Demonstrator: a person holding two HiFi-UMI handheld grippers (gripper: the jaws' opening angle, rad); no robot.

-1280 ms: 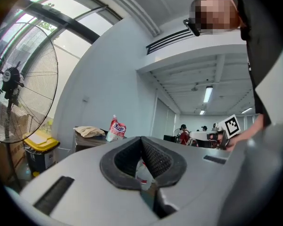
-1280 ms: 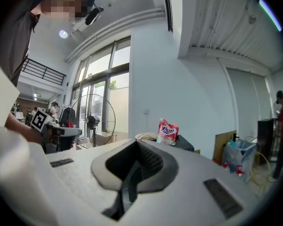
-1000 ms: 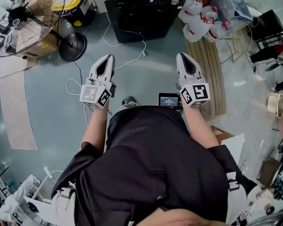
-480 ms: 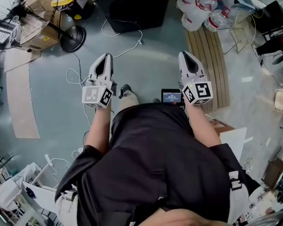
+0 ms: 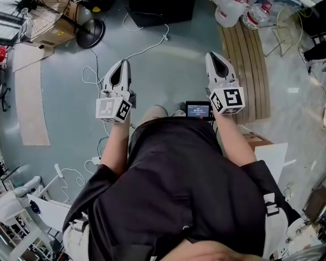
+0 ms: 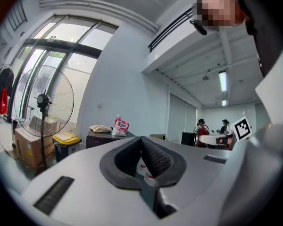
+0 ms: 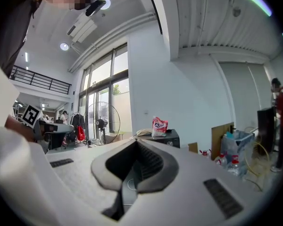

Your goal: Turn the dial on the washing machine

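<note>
The washing machine [image 5: 163, 3] is a dark box at the top edge of the head view, well ahead of both grippers; its dial cannot be made out. It shows far off in the left gripper view [image 6: 102, 138] and the right gripper view [image 7: 164, 138], with a pink bag [image 7: 159, 125] on top. My left gripper [image 5: 119, 70] and right gripper [image 5: 214, 62] are held side by side above the grey floor, pointing toward the machine. The left gripper [image 6: 141, 141] and the right gripper [image 7: 136, 143] are both shut, with nothing between the pads.
A standing fan [image 5: 46, 4] is at the far left, with a cardboard box beside it. Water jugs [image 5: 233, 4] and wooden slats [image 5: 250, 64] lie to the right. A white cable [image 5: 146, 48] runs across the floor from the machine. A small lit screen [image 5: 198, 111] sits at the person's waist.
The washing machine, fan and jugs have slid toward the top edge of the head view. Both grippers keep their places in the view and stay shut.
</note>
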